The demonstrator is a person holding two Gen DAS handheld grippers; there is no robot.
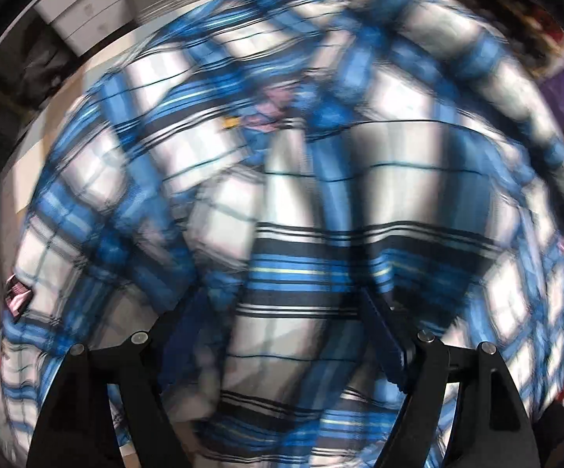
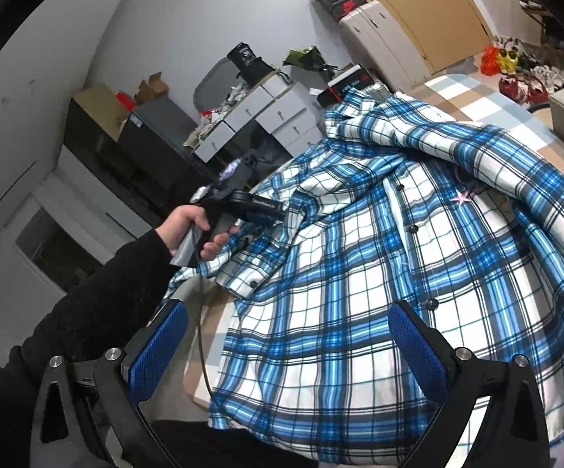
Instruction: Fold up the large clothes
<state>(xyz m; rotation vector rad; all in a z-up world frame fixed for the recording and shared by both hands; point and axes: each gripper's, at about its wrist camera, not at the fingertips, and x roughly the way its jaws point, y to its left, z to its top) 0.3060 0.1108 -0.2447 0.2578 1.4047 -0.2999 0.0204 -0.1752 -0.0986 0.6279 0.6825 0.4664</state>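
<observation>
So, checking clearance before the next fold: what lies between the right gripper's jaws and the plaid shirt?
Nothing: in the right wrist view the right gripper hangs open above the plaid shirt, with no object between them.

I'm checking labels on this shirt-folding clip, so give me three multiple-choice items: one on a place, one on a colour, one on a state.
1. Where does the shirt lie?
A. on a hanger
B. spread on a flat surface
C. inside a drawer

2. What colours is the shirt?
A. red and black
B. plain green
C. blue, white and black plaid

3. How are the right gripper jaws?
A. apart, nothing between
B. shut on a sleeve
C. shut on a box

Key:
1 B, it spreads over the striped surface.
2 C, blue and black bands cross white squares.
3 A, the blue pads stand wide above the cloth.
</observation>
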